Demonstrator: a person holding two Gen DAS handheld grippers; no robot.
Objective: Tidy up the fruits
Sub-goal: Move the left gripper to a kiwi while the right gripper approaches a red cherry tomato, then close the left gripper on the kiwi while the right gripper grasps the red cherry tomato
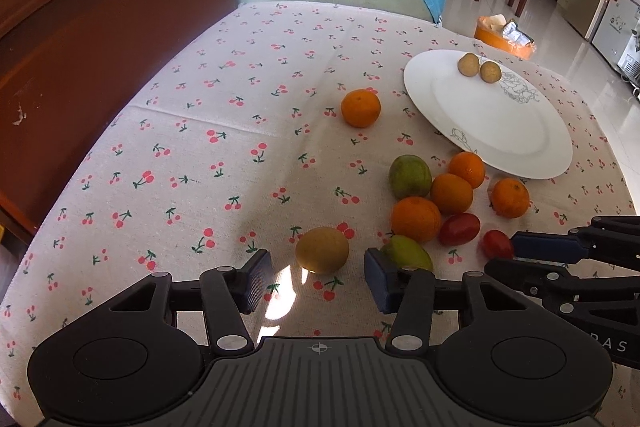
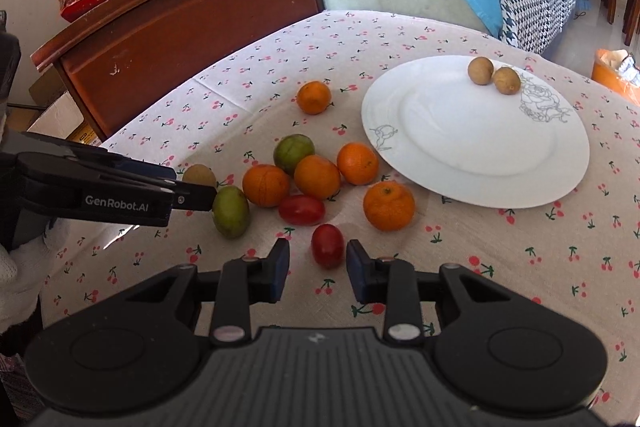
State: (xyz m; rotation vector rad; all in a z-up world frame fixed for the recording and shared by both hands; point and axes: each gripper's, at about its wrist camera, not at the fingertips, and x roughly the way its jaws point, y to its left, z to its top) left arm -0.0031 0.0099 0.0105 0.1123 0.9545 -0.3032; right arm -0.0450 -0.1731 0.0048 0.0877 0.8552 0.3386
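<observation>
Left wrist view: the left gripper (image 1: pixel 318 267) points steeply down at the cherry-print tablecloth (image 1: pixel 200 147), its fingers spread to either side of a tan round fruit (image 1: pixel 322 249) without touching it. A green oval fruit (image 1: pixel 412 253) lies just behind the right finger. Beyond it sits a cluster of three oranges (image 1: pixel 416 219), a second green fruit (image 1: pixel 410 175) and a red cherry tomato (image 1: pixel 460 229). One more orange (image 1: pixel 510 197) lies just beside the white plate (image 1: pixel 520 147), and another orange (image 1: pixel 360 108) sits apart, farther back. The plate carries two small tan fruits (image 1: pixel 479 67) near its far rim. The right gripper (image 1: pixel 516 251) reaches in from the right edge, its blue-padded tip beside a second red tomato (image 1: pixel 497 244).

Right wrist view: the right gripper (image 2: pixel 318 269) tilts down over the cloth, fingers apart around the red tomato (image 2: pixel 328 246), gaps visible on both sides. The left gripper (image 2: pixel 192 187) enters from the left, held by a white-gloved hand (image 2: pixel 16 267); its tip hides part of the tan fruit (image 2: pixel 199 175) and touches or overlaps the green oval fruit (image 2: pixel 231 211). The plate (image 2: pixel 480 163) lies at the right, the two tan fruits (image 2: pixel 494 75) touching each other.
</observation>
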